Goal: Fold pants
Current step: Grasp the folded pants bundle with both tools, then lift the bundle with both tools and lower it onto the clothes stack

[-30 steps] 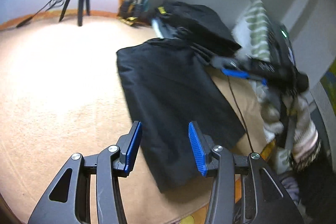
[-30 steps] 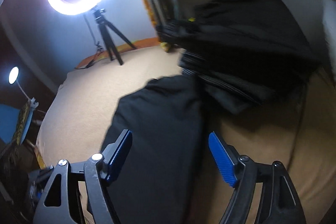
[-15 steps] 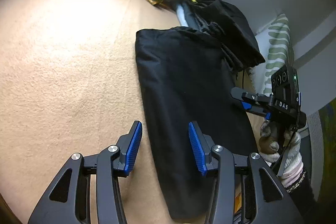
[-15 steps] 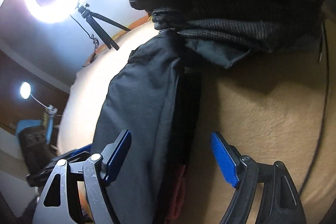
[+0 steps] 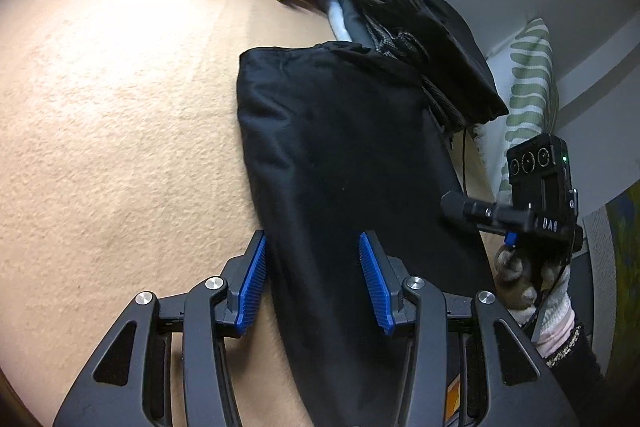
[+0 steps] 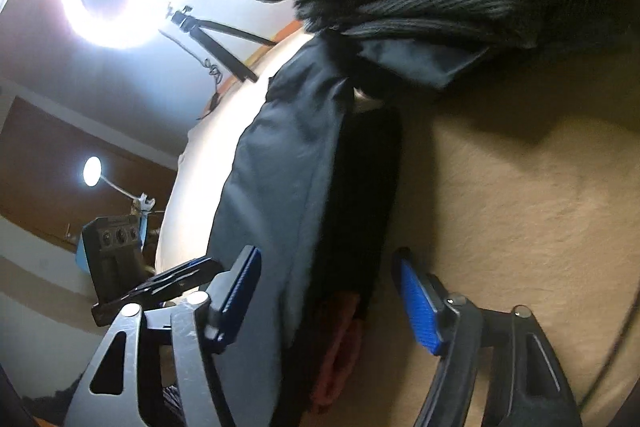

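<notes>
Left gripper (image 5: 312,281) spread over the pants' (image 5: 340,155) near-left edge, pads clear of cloth. Right gripper (image 6: 326,291) straddles the opposite long edge, jaws closing, fabric between them, not yet pinched. Pants lie folded lengthwise on tan blanket (image 5: 112,99). Bare blanket left; dark clothes pile (image 5: 424,39) crowds the far end.

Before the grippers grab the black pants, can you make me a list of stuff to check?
1. Black pants lying long and flat on the beige blanket: ok.
2. Left hand-held gripper astride the pants' edge, pads not pressing: ok.
3. Right hand-held gripper closing with the other edge between its pads, not pinched yet: not ok.
4. Pile of dark clothes overlapping the pants' far end: not ok.
5. Thin black cable clear of the pants: cannot tell.
</notes>
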